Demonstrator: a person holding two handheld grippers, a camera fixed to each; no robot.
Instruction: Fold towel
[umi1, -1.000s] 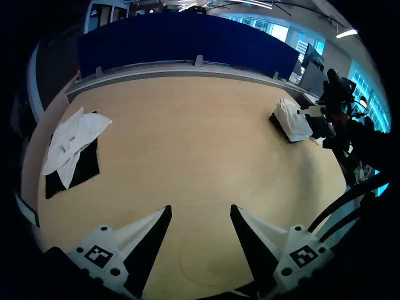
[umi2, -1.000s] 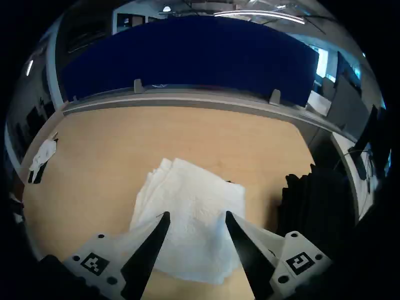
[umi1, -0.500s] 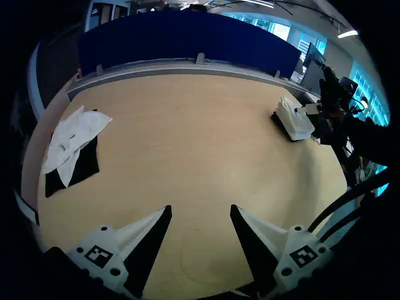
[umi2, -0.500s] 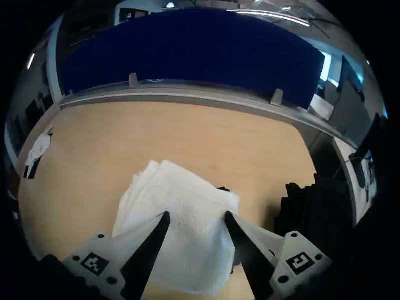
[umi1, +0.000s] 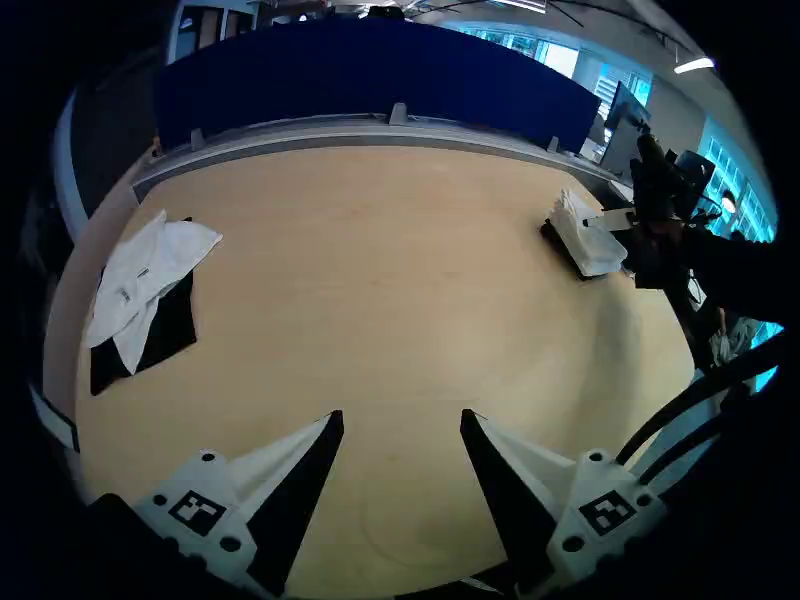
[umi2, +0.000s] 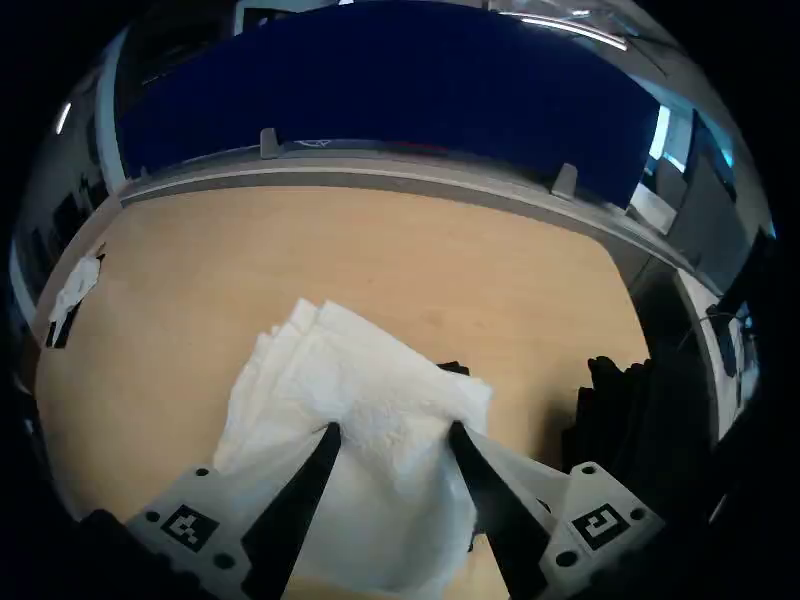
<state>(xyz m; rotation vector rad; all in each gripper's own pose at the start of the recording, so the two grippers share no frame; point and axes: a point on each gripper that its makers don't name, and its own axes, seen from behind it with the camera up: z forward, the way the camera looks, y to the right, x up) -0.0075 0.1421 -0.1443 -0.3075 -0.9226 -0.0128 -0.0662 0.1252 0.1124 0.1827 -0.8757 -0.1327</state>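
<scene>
The left gripper (umi1: 400, 415) is held with its jaws spread wide and nothing between them, above bare wood of the wooden table (umi1: 400, 280). In the right gripper view, the right gripper (umi2: 392, 428) is likewise seen spread wide, its tips set over a stack of folded white towels (umi2: 350, 370). Cloth is humped up between the tips, yet it is not pinched from both sides. Whether the tips press on the top layer cannot be told. The stack is placed close to the table's far right edge.

Farther off, toward the left in the left gripper view, a crumpled white towel (umi1: 150, 270) is draped partly over a black mat (umi1: 170, 335), well apart from both grippers. Behind the table a blue partition (umi1: 370, 85) is seen.

The crumpled towel is judged to be the piece not yet folded. Trouble could be caused first at the stack: if a tip is caught in the humped layer when the right gripper is lifted, that layer could be dragged open or the stack skewed toward the edge. The crumpled towel could then be seized in a bunch rather than by a corner, so that a crooked fold is produced.
</scene>
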